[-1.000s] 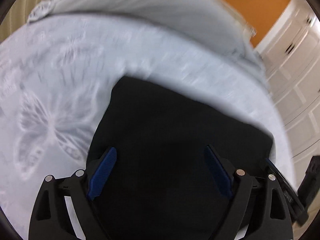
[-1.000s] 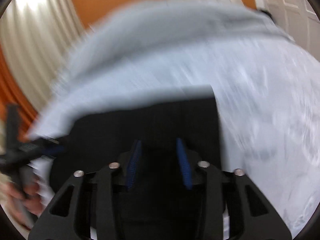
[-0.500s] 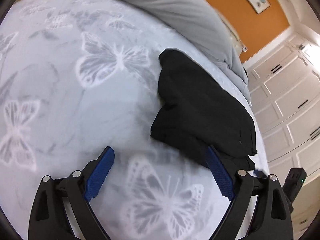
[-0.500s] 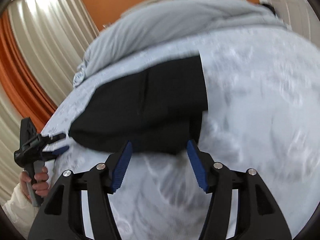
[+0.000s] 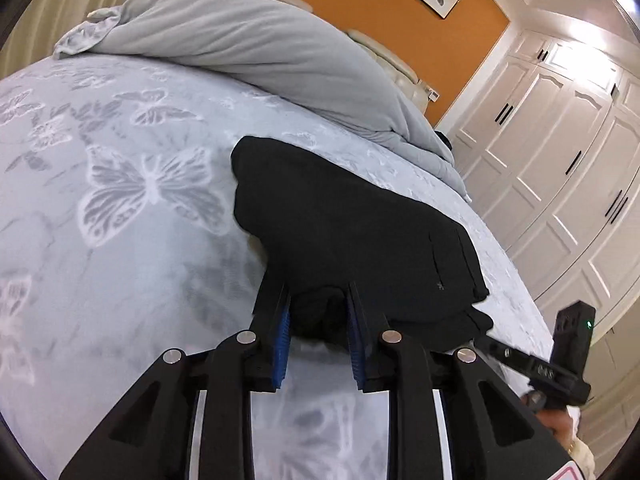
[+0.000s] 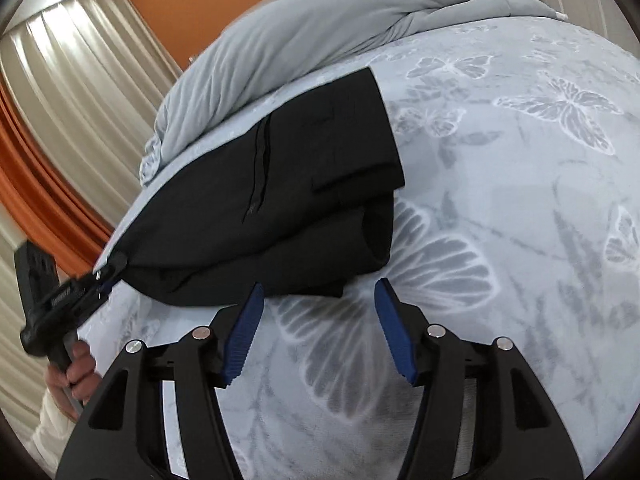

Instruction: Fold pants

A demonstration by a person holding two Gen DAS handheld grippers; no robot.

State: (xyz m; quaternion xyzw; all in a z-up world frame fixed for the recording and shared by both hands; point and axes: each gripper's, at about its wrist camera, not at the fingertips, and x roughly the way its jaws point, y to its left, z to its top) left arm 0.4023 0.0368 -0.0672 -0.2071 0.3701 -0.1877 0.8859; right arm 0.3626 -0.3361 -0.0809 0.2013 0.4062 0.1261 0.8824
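Note:
Black pants [image 5: 352,216] lie folded in a thick stack on a pale bedspread [image 5: 120,280] printed with butterflies. My left gripper [image 5: 318,312] is at the stack's near edge; its jaws are closing and black fabric is bunched between the blue pads. In the right wrist view the left gripper [image 6: 106,274] bites the left corner of the pants [image 6: 280,184]. My right gripper [image 6: 320,286] stands open just short of the stack's near right edge, with nothing pinched between its fingers. In the left wrist view the right gripper [image 5: 492,346] shows at the stack's right corner.
A bunched grey duvet [image 5: 248,40] fills the head of the bed beyond the pants. White wardrobe doors [image 5: 560,160] stand past the bed's right side, and cream curtains [image 6: 60,80] hang on the left. A hand [image 6: 76,376] holds the left gripper's handle.
The left gripper came in to the pants' near edge and its jaws went from wide apart to narrow around fabric. The right gripper drew back off the pants and its jaws widened.

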